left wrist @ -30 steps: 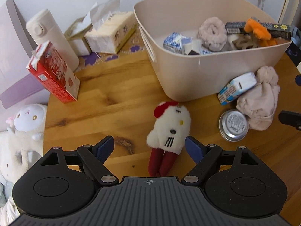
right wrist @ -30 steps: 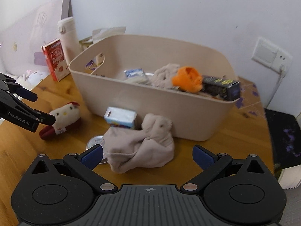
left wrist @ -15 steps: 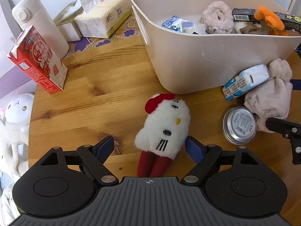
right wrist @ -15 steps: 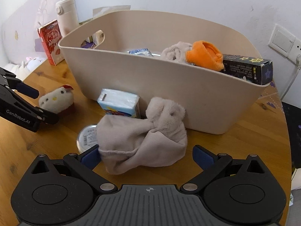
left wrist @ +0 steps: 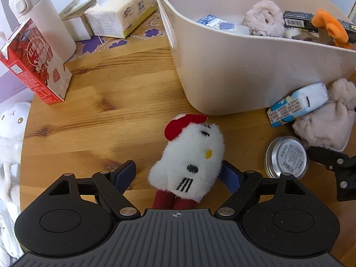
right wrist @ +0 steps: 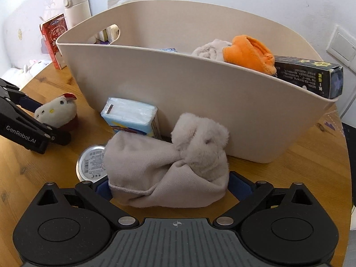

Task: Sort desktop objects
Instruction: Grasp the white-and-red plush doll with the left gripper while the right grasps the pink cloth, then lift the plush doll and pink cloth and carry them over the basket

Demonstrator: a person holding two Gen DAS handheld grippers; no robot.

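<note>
Straddling a white plush toy (left wrist: 189,158) with a red bow, the left gripper (left wrist: 178,173) holds its blue-padded fingers (left wrist: 125,173) wide apart on the round wooden table (left wrist: 100,115); whether the right pad touches the fur cannot be told, and the toy's red legs are cut off behind the gripper body. To the right, the right gripper (right wrist: 169,187) likewise stands spread around a beige knotted cloth hat (right wrist: 169,169), both pads partly hidden by the fabric. A silver tin (right wrist: 91,162) with an illegible label lies at the hat's left edge, partly covered. Beyond it a blue tissue pack (right wrist: 131,116) leans against the beige bin (right wrist: 178,89). Inside the bin, an orange cloth (right wrist: 249,53), a grey fluffy item (left wrist: 264,21) and a dark star-printed box (right wrist: 309,75) show above the rim; the rest is concealed. At far left stand a red carton (left wrist: 33,62) bearing Chinese characters, a white flask (left wrist: 42,20) and tissue packs (left wrist: 120,11). "GenRobot.AI" reads on the left gripper's side in the right wrist view.
</note>
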